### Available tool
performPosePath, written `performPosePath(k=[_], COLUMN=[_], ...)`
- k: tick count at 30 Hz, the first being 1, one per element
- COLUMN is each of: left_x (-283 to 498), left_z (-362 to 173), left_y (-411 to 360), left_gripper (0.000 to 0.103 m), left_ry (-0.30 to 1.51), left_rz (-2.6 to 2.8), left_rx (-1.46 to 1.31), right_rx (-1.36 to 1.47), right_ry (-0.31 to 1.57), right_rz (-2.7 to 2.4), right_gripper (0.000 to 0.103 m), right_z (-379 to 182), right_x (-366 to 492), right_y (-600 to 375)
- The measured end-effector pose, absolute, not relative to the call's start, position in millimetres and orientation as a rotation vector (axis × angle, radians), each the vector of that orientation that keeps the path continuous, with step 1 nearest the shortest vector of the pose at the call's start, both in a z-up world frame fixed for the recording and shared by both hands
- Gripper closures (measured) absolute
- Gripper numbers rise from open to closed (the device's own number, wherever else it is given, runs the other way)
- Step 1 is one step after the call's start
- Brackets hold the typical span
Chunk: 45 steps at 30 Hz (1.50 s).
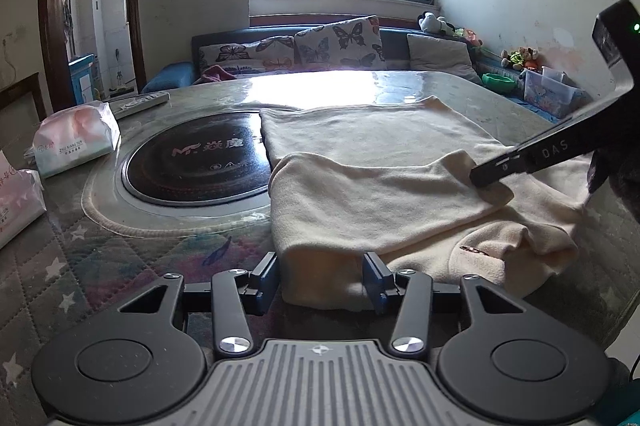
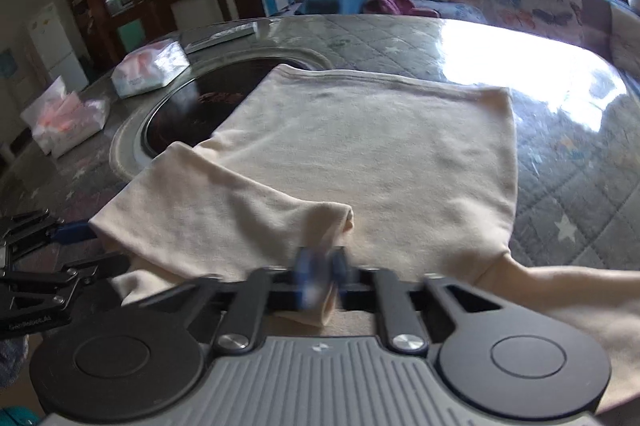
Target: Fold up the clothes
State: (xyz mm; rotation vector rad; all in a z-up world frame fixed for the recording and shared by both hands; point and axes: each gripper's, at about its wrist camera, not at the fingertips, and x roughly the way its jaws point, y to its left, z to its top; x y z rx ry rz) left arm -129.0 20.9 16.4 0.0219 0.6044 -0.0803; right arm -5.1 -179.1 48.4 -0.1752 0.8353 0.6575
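Observation:
A cream garment (image 1: 380, 138) lies spread on the quilted table (image 1: 120, 254), and one sleeve (image 1: 380, 194) is folded across its near part. My left gripper (image 1: 320, 278) sits at the near edge, its two fingers closed on the thick folded edge of the cloth that fills the gap between them. My right gripper (image 1: 478, 180) reaches in from the right, shut on the sleeve's end. In the right wrist view the garment (image 2: 380, 146) fills the middle. There the right gripper (image 2: 322, 266) is blurred, with a bit of sleeve cloth pinched in it, and the left gripper (image 2: 80, 246) holds the fold at the left.
A round black hob (image 1: 200, 162) is set into the table, partly under the garment. Two tissue packs (image 1: 76, 138) (image 1: 16, 202) and a remote (image 1: 140, 104) lie at the left. A sofa with butterfly cushions (image 1: 340, 42) stands behind, and a plastic box (image 1: 548, 94) at the right.

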Motion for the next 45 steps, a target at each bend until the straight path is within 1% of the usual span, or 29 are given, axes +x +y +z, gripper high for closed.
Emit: performPosePath(k=[9,11,12,13,14,18,23,27,30,31,32,33,34,36,37,38,40,41,43,44,45], left_x=[-131.3,-132.5,-133.1,-133.7,-134.2,-135.3,-135.9,-136.7,-139.5,-139.8,-139.2,-138.5,-137.5,-134.3,-132.7,-131.1,-127.0,-123.7,-116.3,-112.6,-109.1], left_z=[16.3,16.2,16.3,16.3,16.3,16.9,16.6,20.2,28.8,31.8,34.7,37.5,40.2,44.8,47.2,49.4,52.9,54.3,55.8,56.2,56.2], left_y=[13.3,10.2,8.8,7.5,6.1,4.8,11.6,18.7,23.0,24.3,25.9,26.9,27.2,26.9,26.2,25.4,22.6,20.4,15.7,12.7,8.4], left_gripper=[0.056,0.064,0.069,0.079,0.083,0.091,0.092,0.088,0.084,0.078,0.073,0.067,0.066,0.064,0.058,0.056,0.055,0.055,0.051,0.051,0.050], left_ry=[0.585,0.579,0.577,0.574,0.572,0.570,0.583,0.601,0.592,0.589,0.586,0.579,0.572,0.559,0.552,0.545,0.528,0.523,0.518,0.515,0.512], left_rz=[-0.088,-0.094,-0.097,-0.100,-0.103,-0.103,-0.107,-0.125,-0.139,-0.138,-0.133,-0.124,-0.118,-0.111,-0.108,-0.107,-0.114,-0.119,-0.136,-0.148,-0.161], left_rx=[0.067,0.086,0.095,0.104,0.113,0.140,0.140,0.130,0.126,0.126,0.124,0.122,0.122,0.125,0.122,0.121,0.121,0.120,0.108,0.102,0.101], right_rx=[-0.326,-0.346,-0.356,-0.361,-0.362,-0.322,-0.271,-0.247,-0.211,-0.208,-0.210,-0.215,-0.220,-0.211,-0.200,-0.190,-0.165,-0.161,-0.161,-0.157,-0.152], right_ry=[0.624,0.600,0.588,0.583,0.583,0.635,0.731,0.789,0.752,0.735,0.718,0.715,0.716,0.723,0.723,0.723,0.718,0.716,0.707,0.704,0.702], right_rz=[0.629,0.610,0.600,0.591,0.586,0.558,0.532,0.510,0.518,0.526,0.528,0.531,0.535,0.526,0.516,0.506,0.487,0.479,0.444,0.426,0.409], right_gripper=[0.100,0.100,0.100,0.100,0.100,0.100,0.099,0.095,0.093,0.089,0.079,0.072,0.063,0.063,0.063,0.063,0.062,0.060,0.057,0.054,0.054], right_z=[111.4,119.6,123.8,124.9,124.5,106.6,73.6,55.5,62.1,65.1,66.2,64.4,62.0,55.1,53.2,51.3,49.6,50.3,51.5,51.3,50.9], right_x=[-21.4,-23.6,-24.6,-25.2,-25.3,-22.6,-16.5,-10.9,-12.5,-13.8,-14.7,-14.8,-14.6,-12.9,-12.4,-11.9,-11.2,-11.4,-11.9,-11.5,-11.0], right_y=[-178.0,-180.9,-182.4,-184.4,-185.5,-196.4,-207.2,-215.7,-221.5,-222.2,-221.2,-220.1,-219.2,-220.0,-222.6,-225.2,-232.2,-235.5,-245.7,-251.3,-256.9])
